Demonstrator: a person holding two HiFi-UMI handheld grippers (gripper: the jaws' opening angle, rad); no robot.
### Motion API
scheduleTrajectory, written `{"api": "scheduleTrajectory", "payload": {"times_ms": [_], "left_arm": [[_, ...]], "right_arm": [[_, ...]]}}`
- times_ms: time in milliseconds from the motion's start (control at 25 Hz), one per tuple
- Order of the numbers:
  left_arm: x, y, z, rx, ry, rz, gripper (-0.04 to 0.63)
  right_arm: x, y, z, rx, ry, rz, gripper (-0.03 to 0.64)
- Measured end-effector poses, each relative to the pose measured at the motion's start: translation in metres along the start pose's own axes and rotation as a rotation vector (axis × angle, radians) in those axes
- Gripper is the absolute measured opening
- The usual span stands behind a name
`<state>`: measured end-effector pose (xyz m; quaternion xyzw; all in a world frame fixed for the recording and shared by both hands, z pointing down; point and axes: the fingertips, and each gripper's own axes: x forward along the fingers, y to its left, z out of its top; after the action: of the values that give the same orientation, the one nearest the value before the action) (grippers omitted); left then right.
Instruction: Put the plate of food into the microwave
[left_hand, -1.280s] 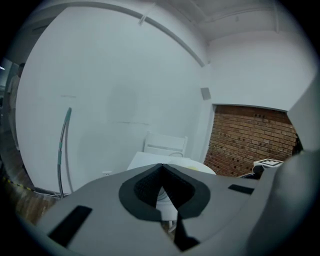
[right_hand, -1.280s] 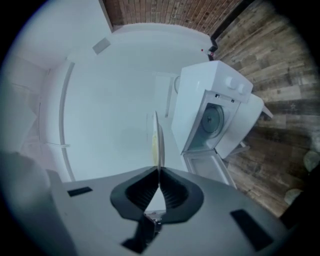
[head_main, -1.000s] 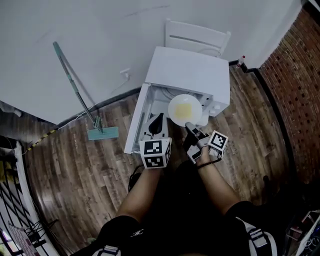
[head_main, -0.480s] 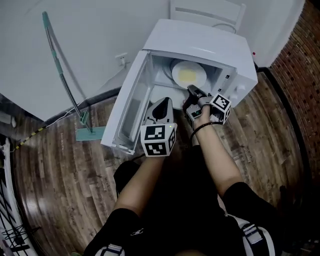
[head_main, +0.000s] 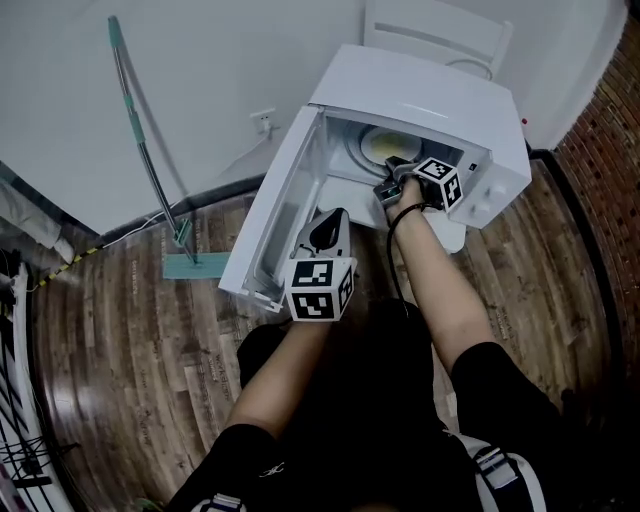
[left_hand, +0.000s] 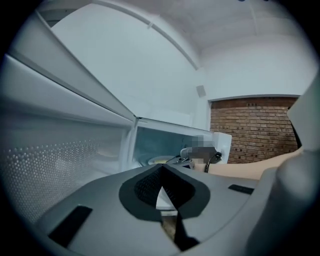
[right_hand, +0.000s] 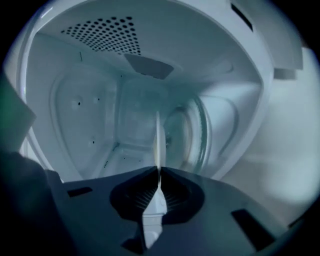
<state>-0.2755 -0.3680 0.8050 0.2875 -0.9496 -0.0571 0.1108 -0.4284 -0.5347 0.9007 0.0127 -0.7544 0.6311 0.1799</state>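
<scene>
Seen flat in the head view alone: the plate (head_main: 376, 148) with its yellow food, inside the cavity of the open microwave (head_main: 420, 85), at about 11 o'clock from the right gripper (head_main: 392, 172). In the right gripper view, only edge-on, as a thin pale line rising toward 12 o'clock, pinched by its near rim between the closed fingers (right_hand: 182, 195), probably just above the turntable (right_hand: 199, 135), though hard to judge at this angle. Shown clearly only in its own view: left gripper (left_hand: 161, 172) with jaws together on nothing, outside the cavity at 7 o'clock of the right one, beside the swung-open door (head_main: 272, 225).
</scene>
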Motion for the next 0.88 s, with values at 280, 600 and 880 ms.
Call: {"api": "scheduleTrajectory", "payload": {"times_ms": [280, 600, 880], "left_arm": [[-0.003, 0.002, -0.005, 0.006, 0.007, 0.002, -0.002], [-0.006, -0.003, -0.012, 0.024, 0.023, -0.011, -0.002], [-0.005, 0.002, -0.012, 0.022, 0.039, -0.018, -0.002]], "right_arm": [[0.002, 0.002, 0.011, -0.173, -0.051, -0.093, 0.041], [-0.012, 0.003, 0.024, -0.633, -0.181, -0.268, 0.143], [-0.014, 0.003, 0.027, -0.834, -0.187, -0.425, 0.275]]}}
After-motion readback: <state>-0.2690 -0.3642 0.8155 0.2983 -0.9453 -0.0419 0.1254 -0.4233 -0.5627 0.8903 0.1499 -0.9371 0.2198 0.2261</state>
